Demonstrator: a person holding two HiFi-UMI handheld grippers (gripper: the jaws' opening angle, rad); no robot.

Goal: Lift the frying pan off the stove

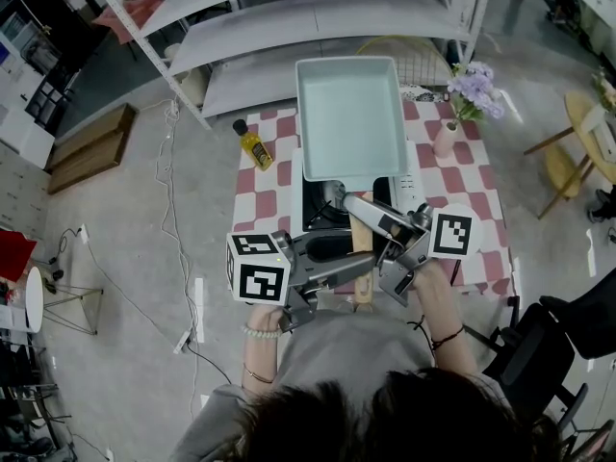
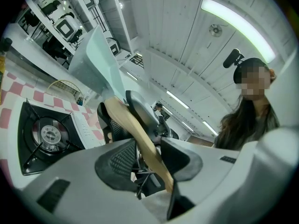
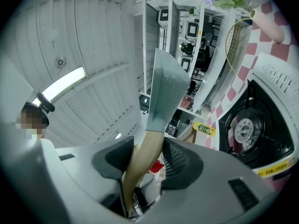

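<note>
White metal shelving [image 1: 318, 27] fills the back of your head view, and right in front of it sits the table under its red-and-white checked cloth [image 1: 481, 176]. On the cloth is the white gas stove [image 1: 315, 207]; both gripper views show its black burner grate [image 2: 49, 134] bare.

There's the pale mint rectangular frying pan [image 1: 351, 114], up in the air, clear of the burner, hanging over the stove's far side with its inside facing your head camera.

You've got it two-handed! Your left gripper [image 2: 149, 160] comes in from the left, and its dark ribbed pads are clamped either side of the pan's light wooden handle [image 2: 135, 129]. Your right gripper [image 3: 147, 160] comes in from the right and pinches the same handle, one pad on each side, the pan's blade-like edge rising straight ahead of it (a firm grip on both, no gap at the pads).

Smaller bits: a yellow oil bottle with a black cap [image 1: 254, 146] lies on the cloth left of the pan, and a pale pink vase of lilac flowers [image 1: 448, 138] stands to its right.
</note>
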